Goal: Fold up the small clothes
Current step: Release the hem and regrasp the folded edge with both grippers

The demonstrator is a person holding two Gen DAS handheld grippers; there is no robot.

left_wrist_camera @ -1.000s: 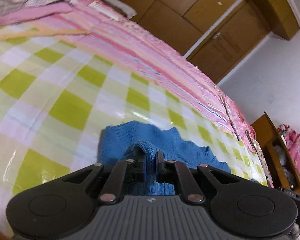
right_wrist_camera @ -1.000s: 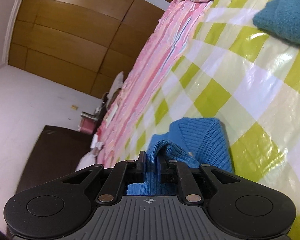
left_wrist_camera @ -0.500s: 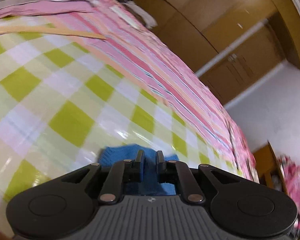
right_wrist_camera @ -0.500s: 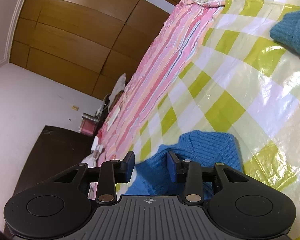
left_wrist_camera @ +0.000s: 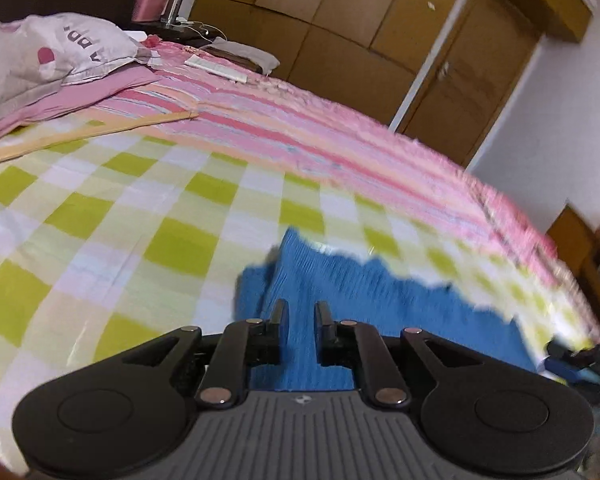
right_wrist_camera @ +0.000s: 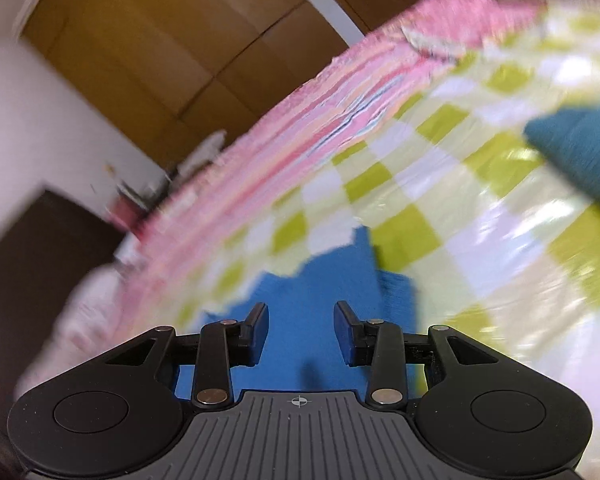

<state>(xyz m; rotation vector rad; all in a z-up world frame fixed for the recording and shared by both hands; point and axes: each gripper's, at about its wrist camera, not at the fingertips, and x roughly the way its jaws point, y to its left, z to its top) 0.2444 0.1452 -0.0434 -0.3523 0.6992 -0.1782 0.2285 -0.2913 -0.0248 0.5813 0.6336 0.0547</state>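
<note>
I am looking along my left gripper (left_wrist_camera: 301, 312), its matt black plastic fingers and ribbed grey body, at a blue sweater (left_wrist_camera: 364, 292) of ribbed knit cloth. Under the sweater a glossy checked plastic sheet (left_wrist_camera: 148, 216) is catching glare. Beyond it a crinkled striped cloth bedspread (left_wrist_camera: 300, 128) is lying before smooth wooden wardrobe doors (left_wrist_camera: 340, 20).

- The green-and-white checked sheet (left_wrist_camera: 100, 216) lay bare to the left of the blue knitted garment (left_wrist_camera: 340, 288), giving open passage.
- A teal folded garment (right_wrist_camera: 580, 144) blocked the far right.
- A grey pillow (left_wrist_camera: 48, 52) and wooden stick (left_wrist_camera: 88, 134) bounded the far-left side.
- The wardrobe (left_wrist_camera: 340, 32) stood well beyond the bed.
</note>
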